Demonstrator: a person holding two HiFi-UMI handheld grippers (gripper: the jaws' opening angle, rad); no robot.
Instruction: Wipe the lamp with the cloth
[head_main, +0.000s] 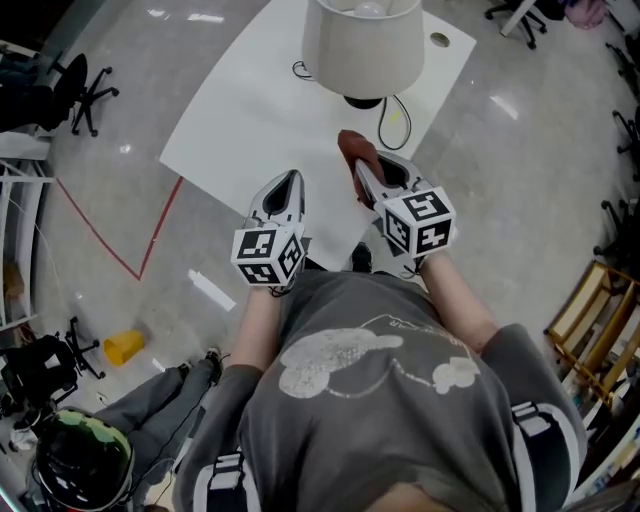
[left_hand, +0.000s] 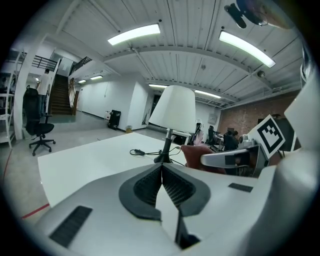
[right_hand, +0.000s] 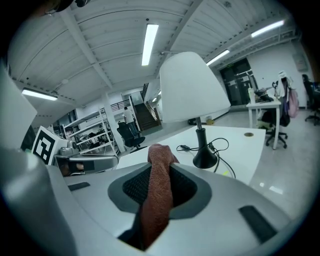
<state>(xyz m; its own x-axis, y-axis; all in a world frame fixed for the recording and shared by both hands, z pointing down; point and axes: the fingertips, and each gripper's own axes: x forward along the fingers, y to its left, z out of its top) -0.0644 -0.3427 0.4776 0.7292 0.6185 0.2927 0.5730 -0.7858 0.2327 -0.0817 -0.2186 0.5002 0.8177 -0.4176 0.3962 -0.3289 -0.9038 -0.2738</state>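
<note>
A table lamp with a white shade (head_main: 364, 44) and a black base (head_main: 363, 101) stands at the far side of the white table (head_main: 250, 120). The lamp's shade (right_hand: 192, 87) rises just ahead in the right gripper view, and its shade (left_hand: 175, 108) is also in the left gripper view. My right gripper (head_main: 360, 172) is shut on a rust-red cloth (head_main: 356, 150), which sticks out past the tips toward the lamp, short of the base. The cloth (right_hand: 159, 192) runs between the jaws. My left gripper (head_main: 287, 183) is shut and empty over the table's near part.
A black cable (head_main: 392, 122) loops from the lamp base across the table. Office chairs (head_main: 82, 92) stand on the floor at left. A red tape line (head_main: 150, 245) and a yellow object (head_main: 124, 346) mark the floor. A wooden rack (head_main: 590, 310) stands at right.
</note>
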